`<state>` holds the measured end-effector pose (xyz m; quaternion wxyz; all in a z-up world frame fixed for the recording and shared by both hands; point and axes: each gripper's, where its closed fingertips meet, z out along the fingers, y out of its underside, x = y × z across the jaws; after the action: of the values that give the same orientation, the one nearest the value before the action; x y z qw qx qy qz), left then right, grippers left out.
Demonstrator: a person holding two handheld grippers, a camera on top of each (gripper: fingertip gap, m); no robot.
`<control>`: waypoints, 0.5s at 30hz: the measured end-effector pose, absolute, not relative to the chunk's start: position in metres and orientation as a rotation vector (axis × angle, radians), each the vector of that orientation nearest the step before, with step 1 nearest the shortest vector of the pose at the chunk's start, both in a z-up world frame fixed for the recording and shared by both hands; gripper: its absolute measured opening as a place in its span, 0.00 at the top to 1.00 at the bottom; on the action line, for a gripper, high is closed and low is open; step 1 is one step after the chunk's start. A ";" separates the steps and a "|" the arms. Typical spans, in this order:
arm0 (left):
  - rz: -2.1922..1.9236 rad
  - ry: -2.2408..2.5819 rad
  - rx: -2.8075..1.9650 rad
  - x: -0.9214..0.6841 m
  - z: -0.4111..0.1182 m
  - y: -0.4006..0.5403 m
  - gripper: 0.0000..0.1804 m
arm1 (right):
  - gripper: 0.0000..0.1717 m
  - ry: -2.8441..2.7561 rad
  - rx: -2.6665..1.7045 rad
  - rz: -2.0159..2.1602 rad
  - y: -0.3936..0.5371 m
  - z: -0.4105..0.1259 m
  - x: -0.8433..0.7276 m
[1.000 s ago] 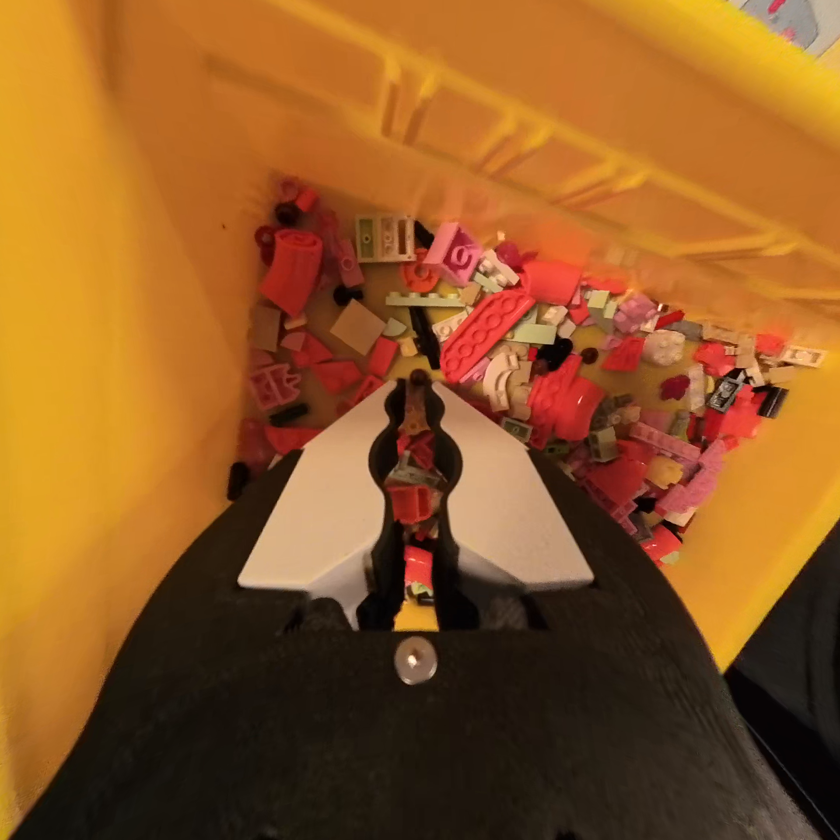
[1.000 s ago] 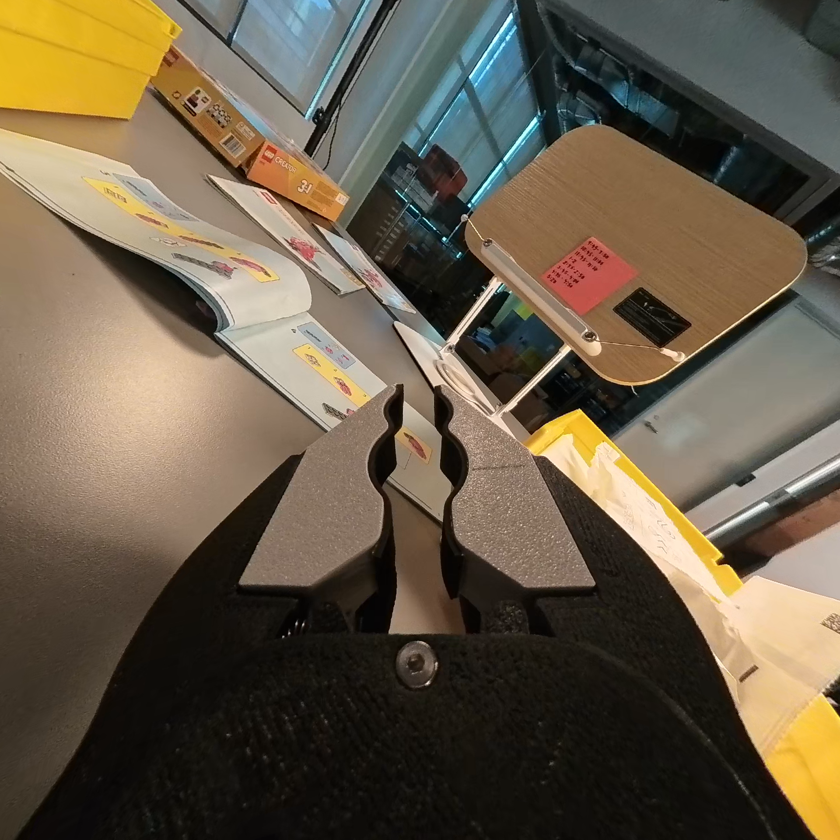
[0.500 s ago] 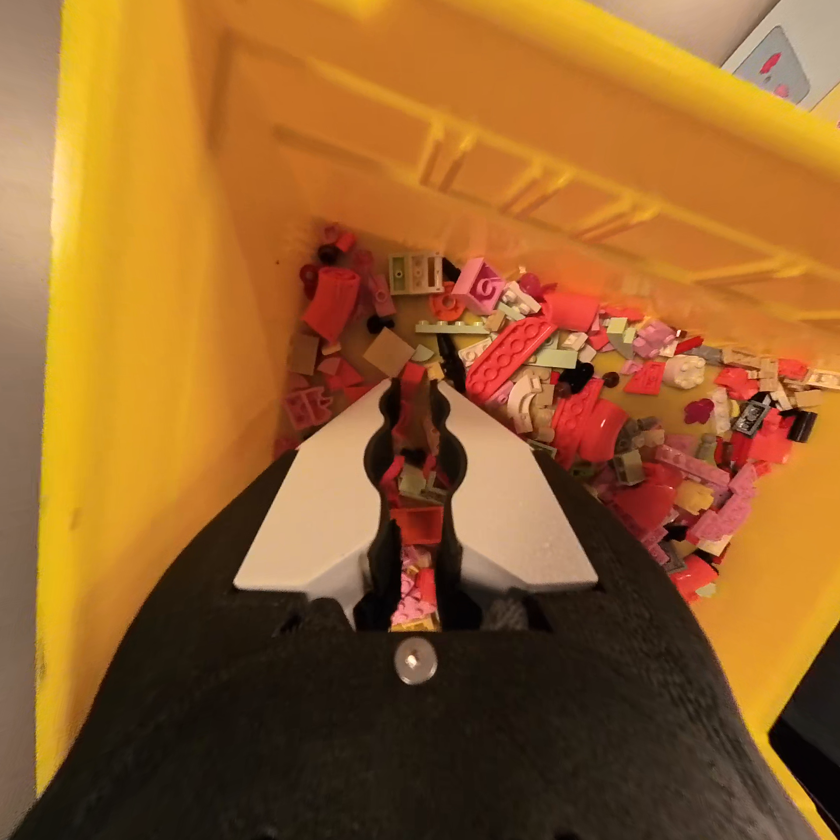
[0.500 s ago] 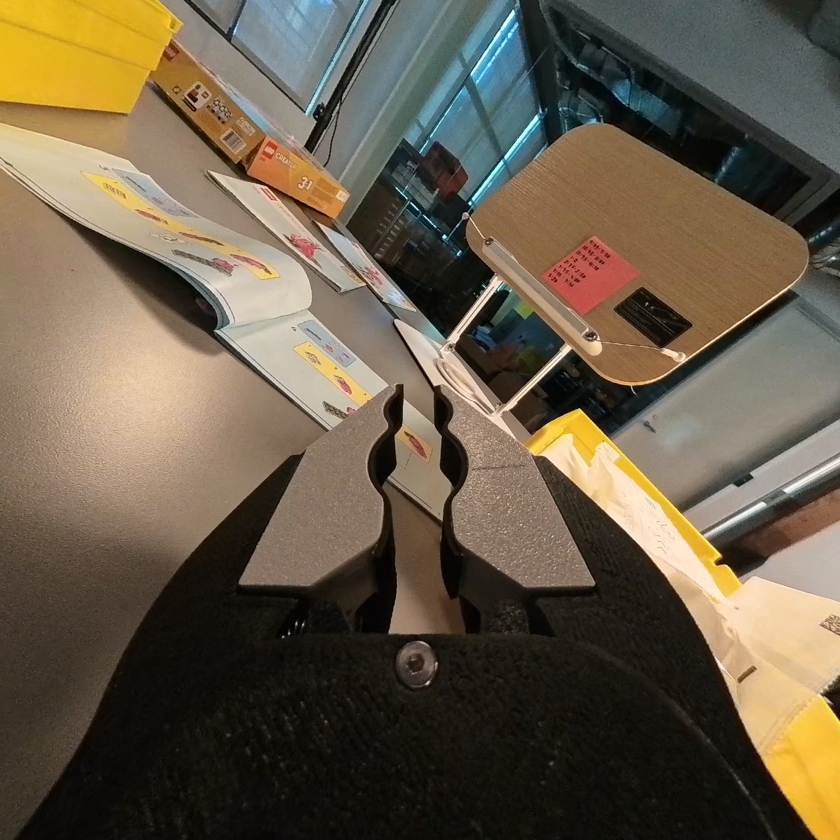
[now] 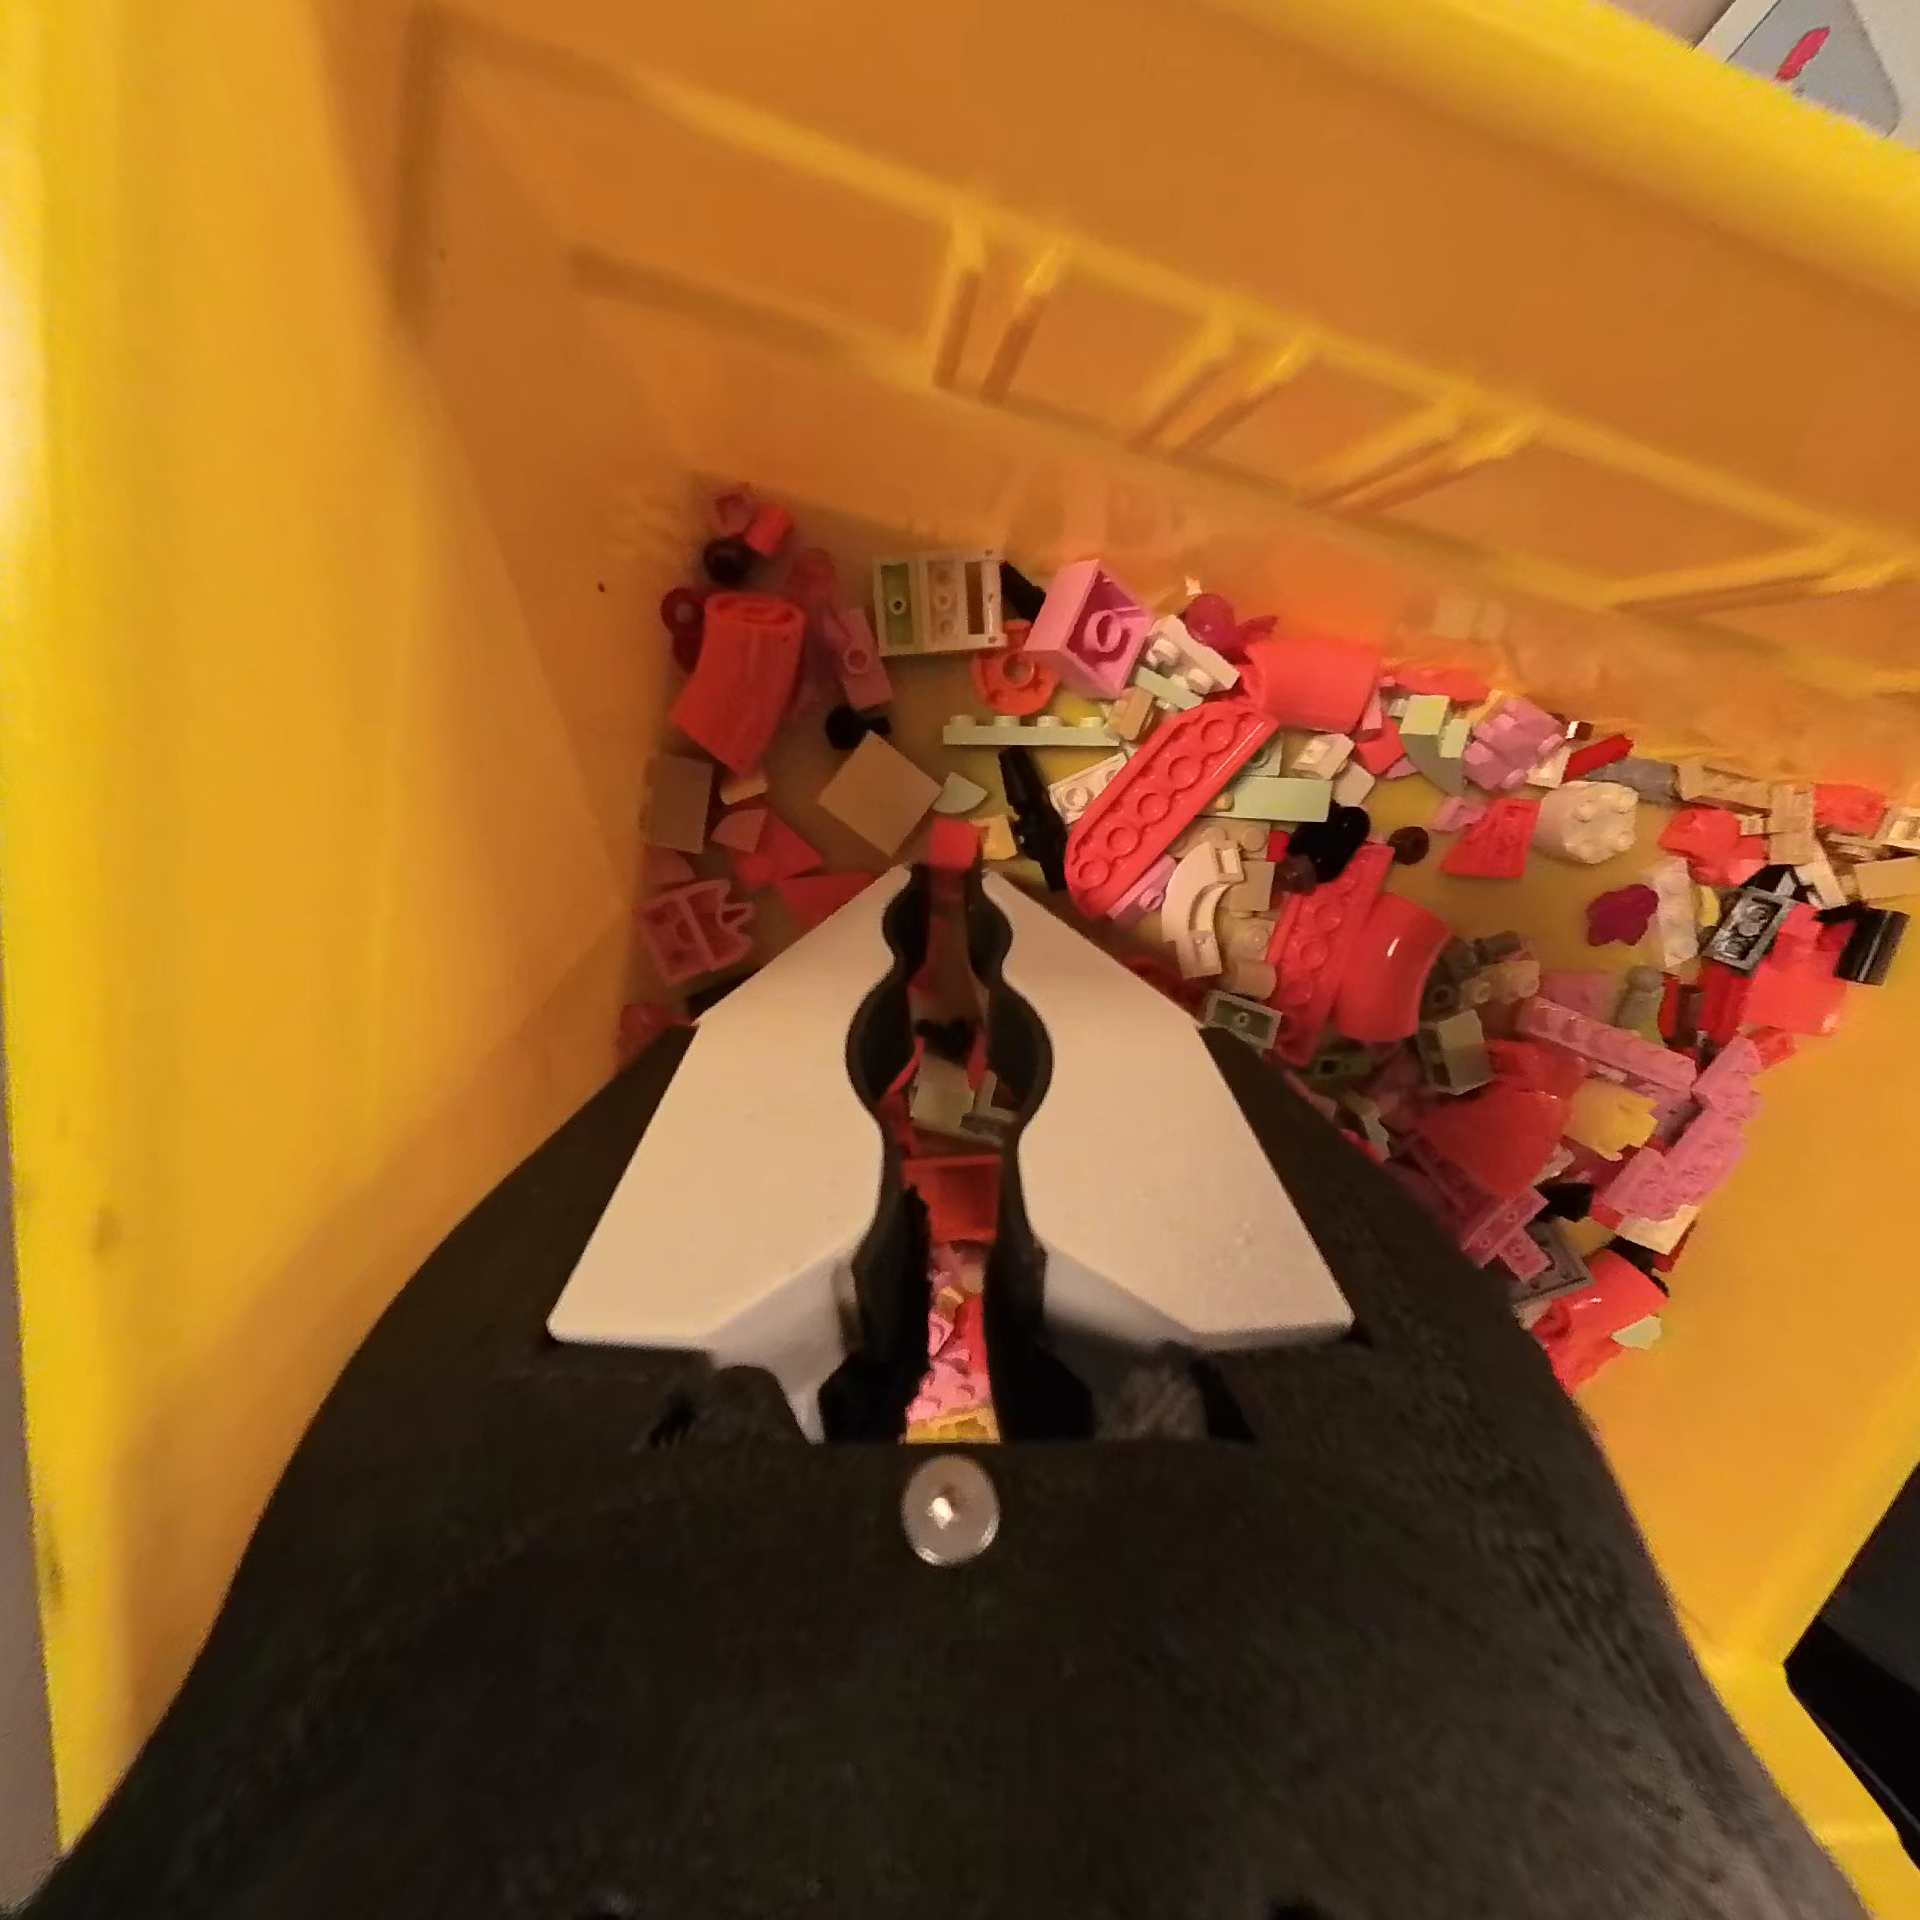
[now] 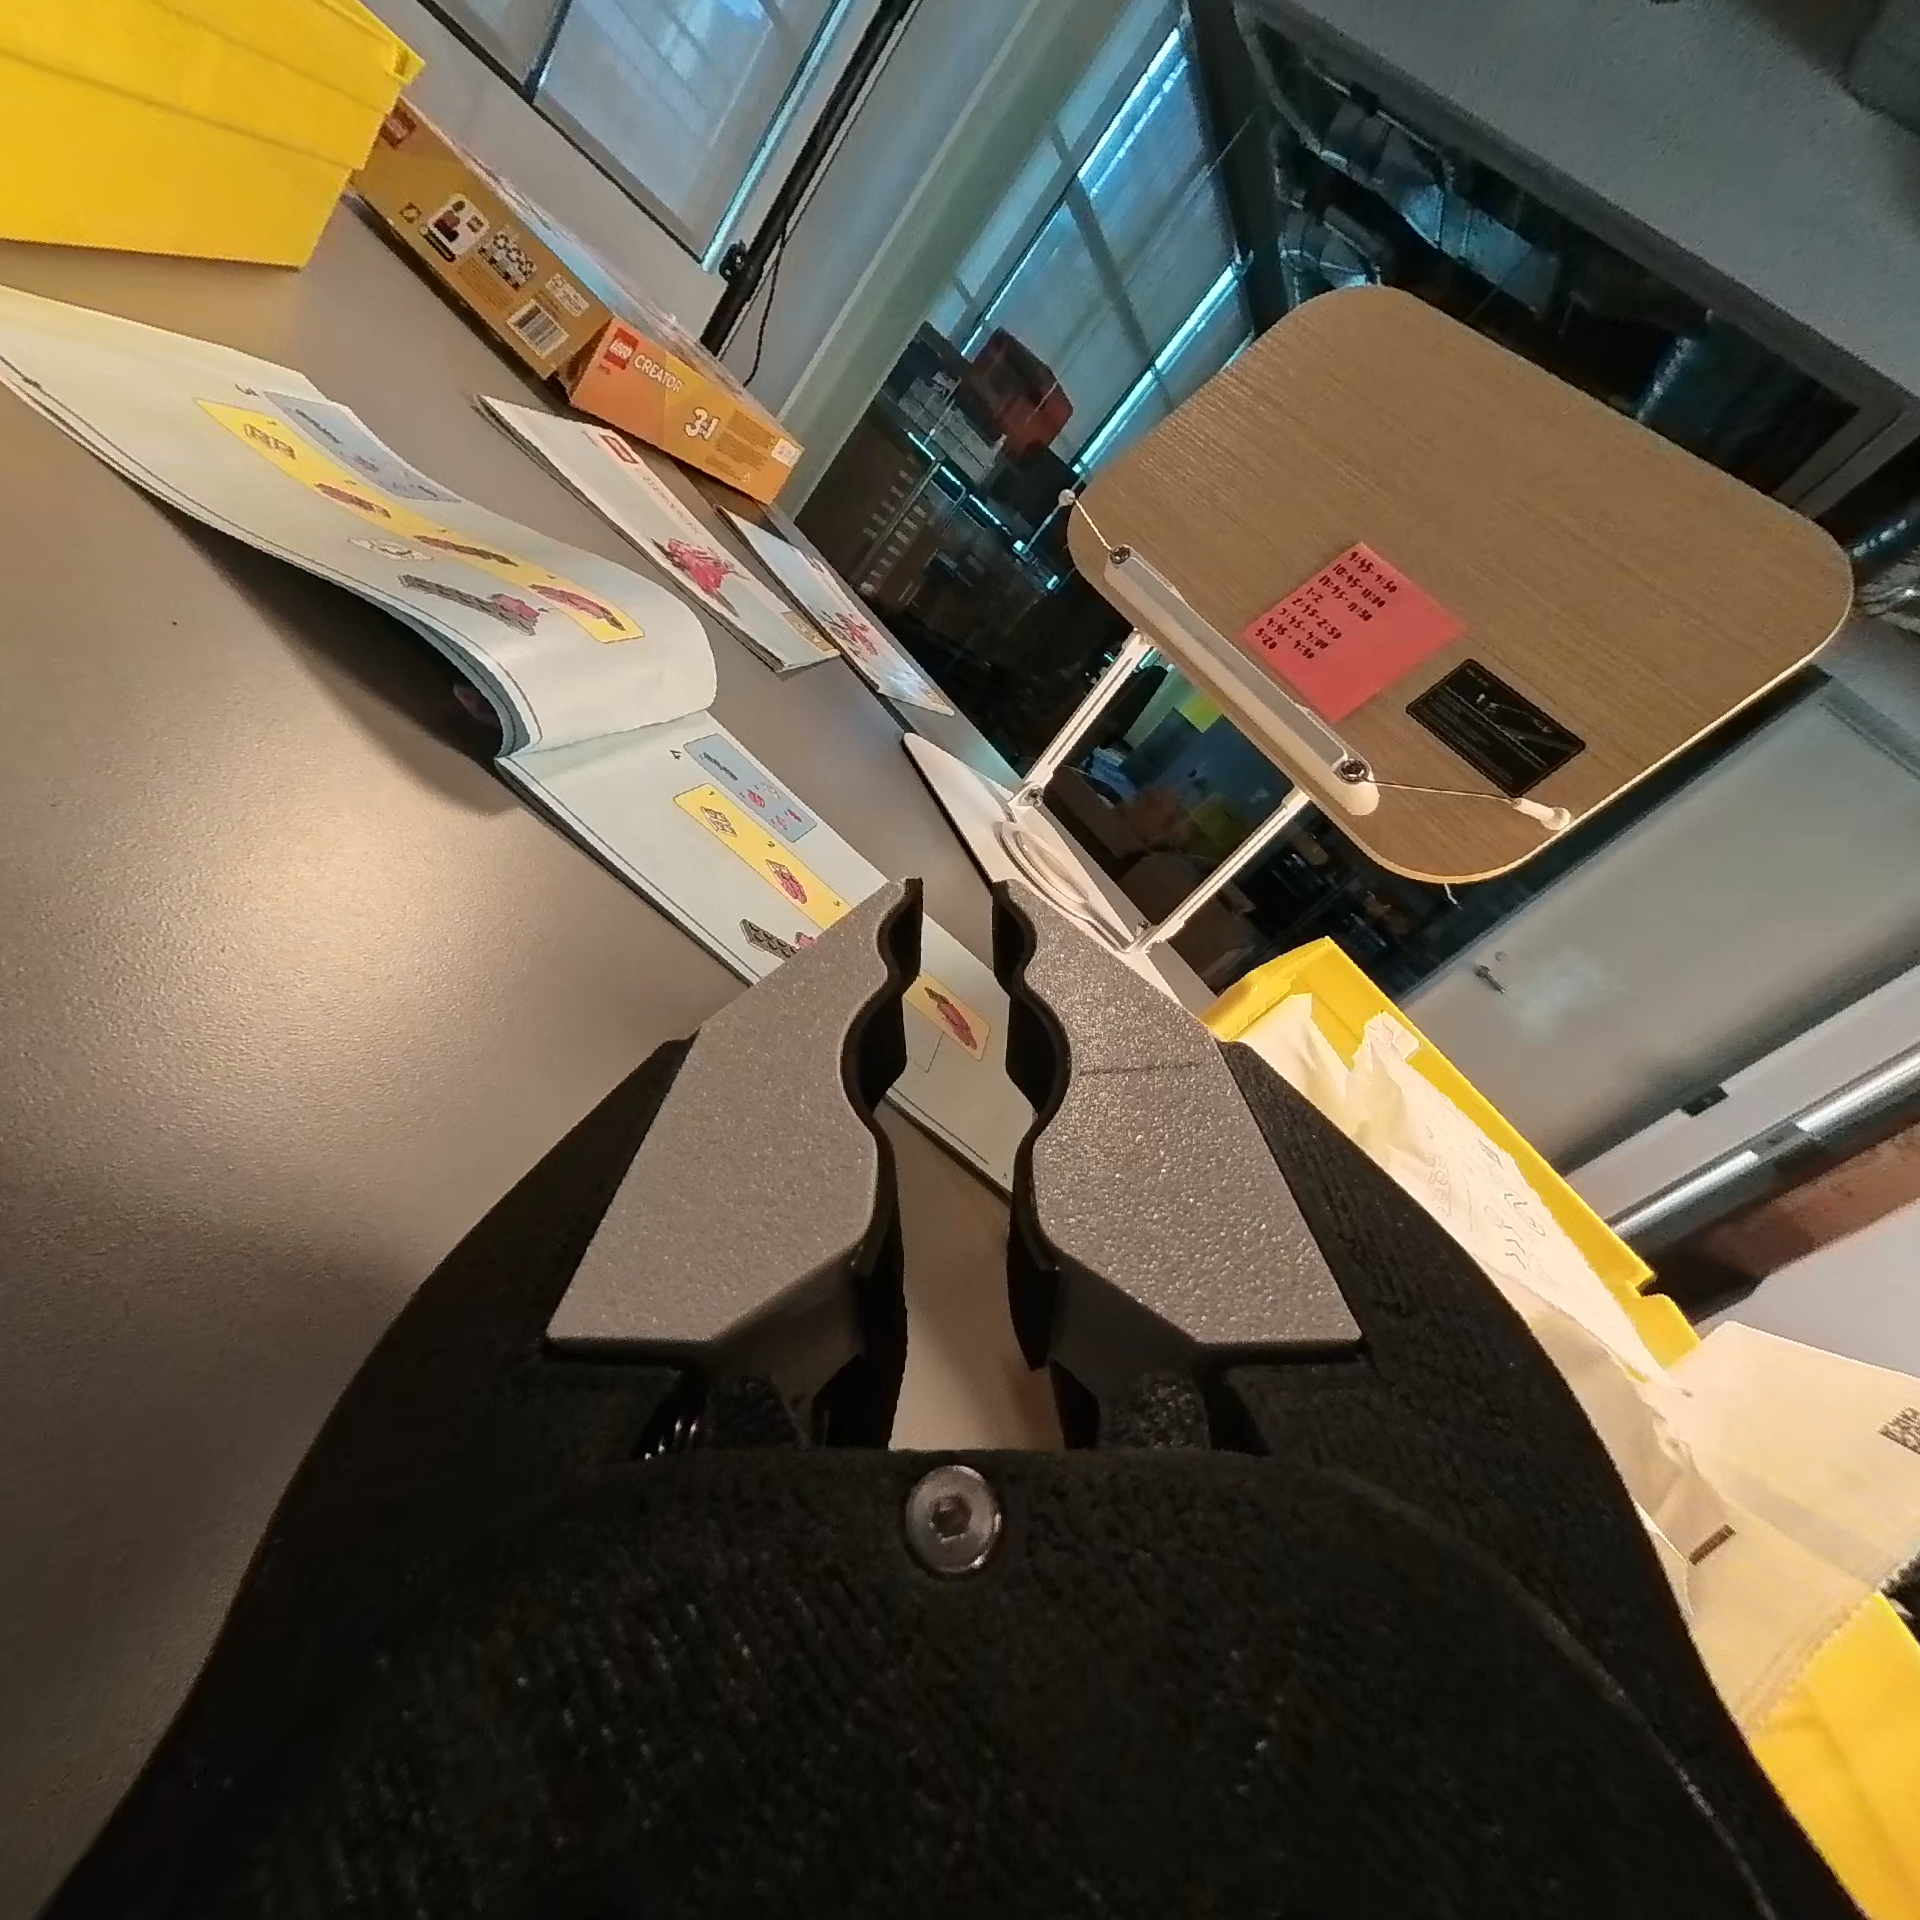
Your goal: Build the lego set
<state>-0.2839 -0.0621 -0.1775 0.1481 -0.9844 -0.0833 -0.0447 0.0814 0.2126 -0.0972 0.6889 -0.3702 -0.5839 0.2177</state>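
Left gripper jaws pinching small red brick, right gripper jaws narrowly apart, bare.

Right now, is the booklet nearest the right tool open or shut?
Open: the booklet lies spread on the table, one page curling up.

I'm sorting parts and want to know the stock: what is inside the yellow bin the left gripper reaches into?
The yellow bin holds loose red, pink, tan and pale green toy bricks. The left gripper pinches a small red brick and hides the pieces beneath it.
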 end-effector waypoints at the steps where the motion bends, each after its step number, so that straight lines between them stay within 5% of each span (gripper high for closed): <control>1: -0.113 -0.234 -2.829 -0.285 -0.177 -0.062 1.00 | 0.94 -1.307 -0.828 0.488 0.212 -0.097 0.081; 15: -0.119 -0.297 -2.821 -0.284 -0.179 -0.061 0.93 | 0.94 -1.313 -0.824 0.495 0.210 -0.098 0.081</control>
<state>-0.2841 -0.0608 -0.1788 0.1505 -0.9823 -0.1036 -0.0413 0.0810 0.2104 -0.0976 0.6869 -0.3681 -0.5864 0.2210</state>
